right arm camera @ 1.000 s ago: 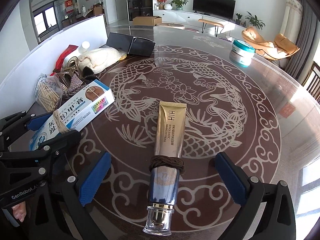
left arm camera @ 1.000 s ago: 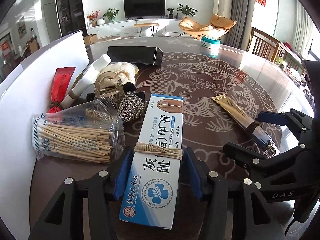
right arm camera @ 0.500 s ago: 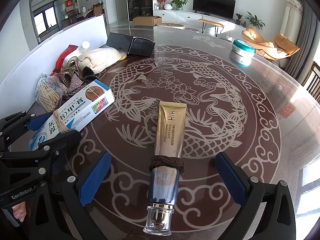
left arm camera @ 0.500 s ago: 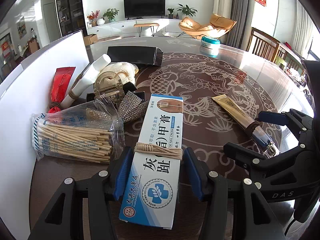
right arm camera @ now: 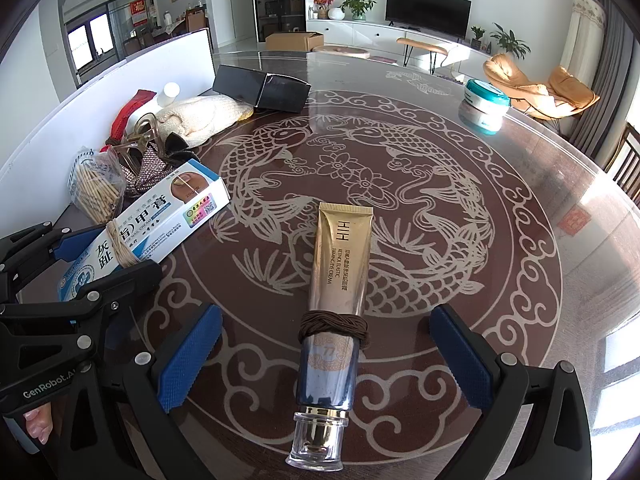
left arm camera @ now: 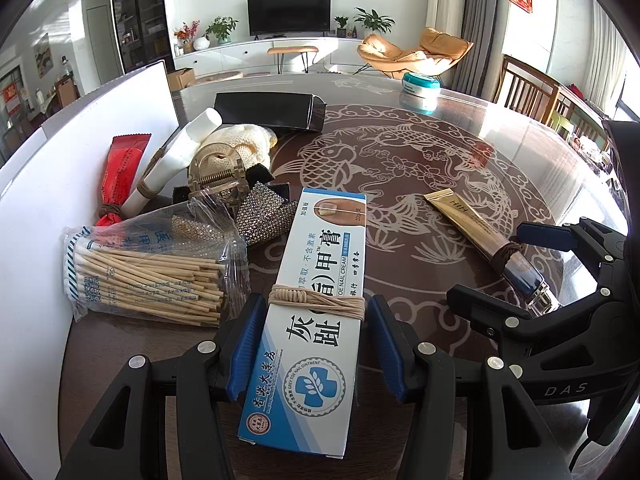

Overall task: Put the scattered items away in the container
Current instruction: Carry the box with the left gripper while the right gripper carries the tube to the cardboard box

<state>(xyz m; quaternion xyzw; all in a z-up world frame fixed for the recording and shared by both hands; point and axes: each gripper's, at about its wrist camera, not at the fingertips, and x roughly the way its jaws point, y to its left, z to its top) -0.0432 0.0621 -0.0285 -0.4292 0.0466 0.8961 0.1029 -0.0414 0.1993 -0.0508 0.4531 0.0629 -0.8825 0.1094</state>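
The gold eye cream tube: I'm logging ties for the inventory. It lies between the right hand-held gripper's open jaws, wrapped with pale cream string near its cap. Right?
Not quite: the cord on the gold eye cream tube is dark brown, as the right wrist view shows. The pale string is on the nail cream box. The tube does lie between the open jaws of the right hand-held gripper.

We see only fingertips (right arm camera: 38, 424) of the hand at eight o'clock; the cotton swab bag (left arm camera: 148, 272) half-hides a sparkly clip; the red packet (right arm camera: 130, 114) is mostly covered.
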